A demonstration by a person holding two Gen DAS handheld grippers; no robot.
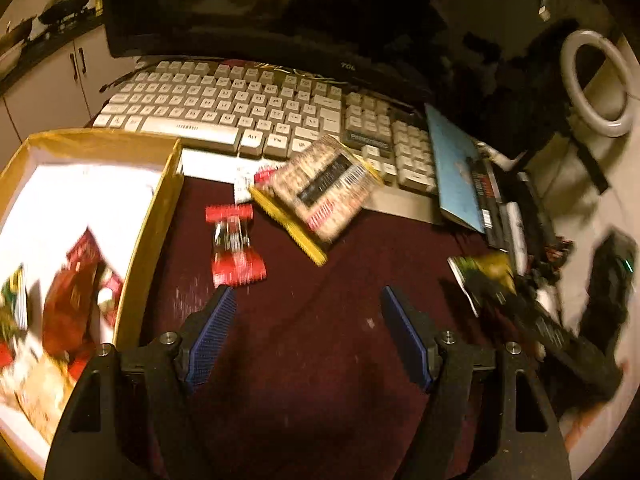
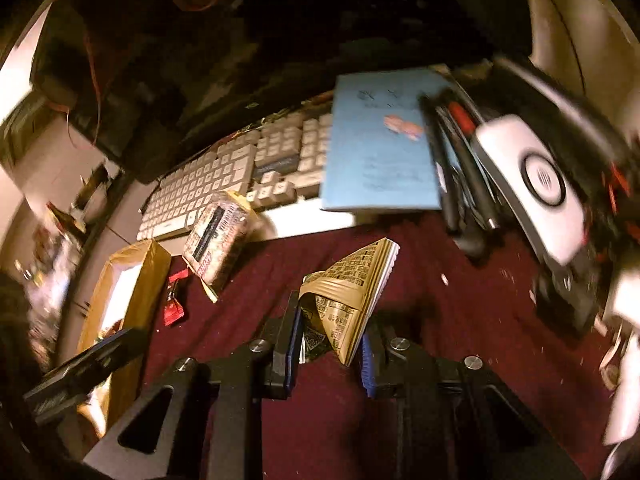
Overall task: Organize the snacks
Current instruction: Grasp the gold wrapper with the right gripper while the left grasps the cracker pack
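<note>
My right tongs [image 2: 332, 344] clamped on gold printed snack packet [image 2: 352, 292], lifted above maroon table [image 2: 460, 320]. My left tongs [image 1: 306, 320] wide apart, nothing between them, above table beside cardboard box [image 1: 152, 216] holding snacks. Red candy packet [image 1: 236, 248] on table just ahead of left tongs. Patterned yellow-edged packet [image 1: 324, 192] leaning on keyboard [image 1: 240, 108].
</note>
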